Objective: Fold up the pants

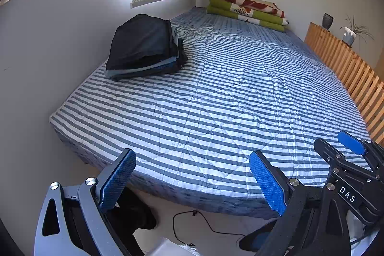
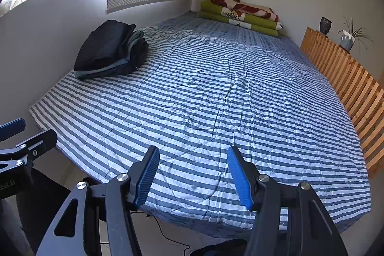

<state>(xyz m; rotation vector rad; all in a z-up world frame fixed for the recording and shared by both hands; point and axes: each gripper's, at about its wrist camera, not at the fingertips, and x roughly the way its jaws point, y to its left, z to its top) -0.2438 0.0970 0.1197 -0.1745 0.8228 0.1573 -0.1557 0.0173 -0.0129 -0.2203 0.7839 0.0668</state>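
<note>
A stack of folded dark pants [image 1: 144, 47] [image 2: 111, 49] lies at the far left of the striped bed [image 1: 216, 100] [image 2: 216, 100], by the wall. My left gripper [image 1: 192, 160] hangs over the bed's near edge, open, with nothing between its blue pads. My right gripper [image 2: 193, 155] is also open and empty above the near edge. The right gripper [image 1: 352, 143] shows at the right of the left wrist view, and the left gripper [image 2: 14, 128] at the left edge of the right wrist view. No unfolded pants are in view.
Folded green and red blankets [image 1: 247, 10] [image 2: 240, 13] lie at the bed's far end. A wooden slat rail [image 1: 348, 68] [image 2: 348, 78] runs along the right side, with a vase [image 1: 327, 20] and a potted plant [image 1: 350, 34] behind. A black cable [image 1: 192, 222] lies on the floor.
</note>
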